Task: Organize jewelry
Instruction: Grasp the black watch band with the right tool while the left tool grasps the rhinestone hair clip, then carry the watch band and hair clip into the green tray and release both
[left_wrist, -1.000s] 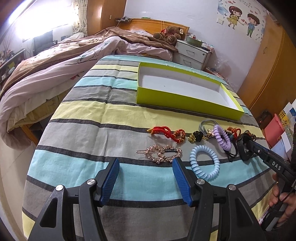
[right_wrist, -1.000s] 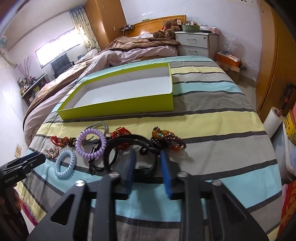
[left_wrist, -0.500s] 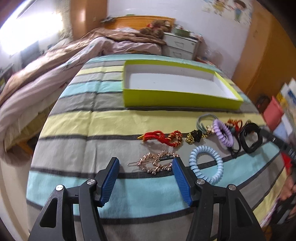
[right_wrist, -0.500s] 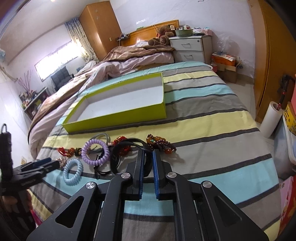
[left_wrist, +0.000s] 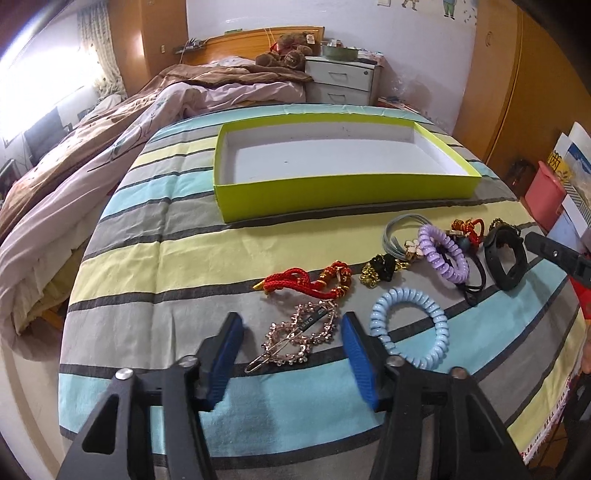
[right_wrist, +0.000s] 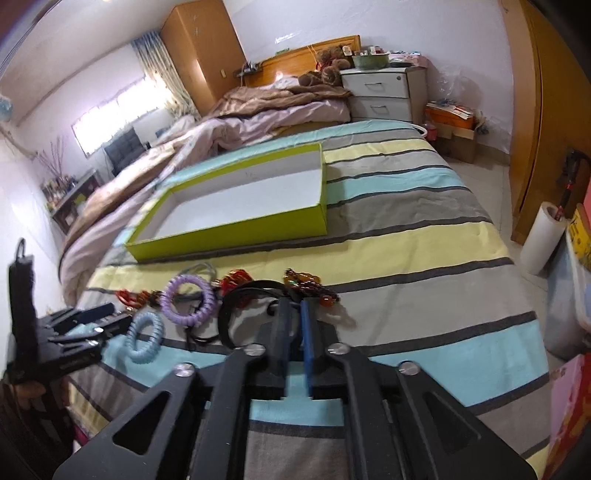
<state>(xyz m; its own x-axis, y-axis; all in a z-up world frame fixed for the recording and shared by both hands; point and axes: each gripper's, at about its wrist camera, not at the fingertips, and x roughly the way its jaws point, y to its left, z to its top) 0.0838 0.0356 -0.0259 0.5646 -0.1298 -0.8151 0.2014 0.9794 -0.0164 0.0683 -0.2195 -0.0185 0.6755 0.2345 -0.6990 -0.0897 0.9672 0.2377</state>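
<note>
A rose-gold hair clip (left_wrist: 299, 338) lies on the striped bedspread between the blue pads of my left gripper (left_wrist: 291, 356). Its jaws are closing, and the pads stand clear of the clip on both sides. My right gripper (right_wrist: 293, 306) has a narrow gap that is opening, with the rim of a black band (right_wrist: 229, 314) at its fingertips. The band (left_wrist: 504, 258) stands on edge. Near it lie a purple coil tie (left_wrist: 443, 256), a light blue coil tie (left_wrist: 410, 328) and a red cord bracelet (left_wrist: 306, 282). The green box (left_wrist: 343, 192) behind them holds nothing.
Grey hair ties (left_wrist: 395, 232), a gold and black piece (left_wrist: 378, 269) and an amber bead bracelet (right_wrist: 314, 286) lie in the same row. A rumpled duvet (left_wrist: 110, 147) fills the bed's left. A white nightstand (right_wrist: 384, 96) stands behind, a white roll (right_wrist: 543, 236) on the floor.
My left gripper moved in over the hair clip and its jaws narrowed around it. The right jaws closed at the black band, then parted slightly.
</note>
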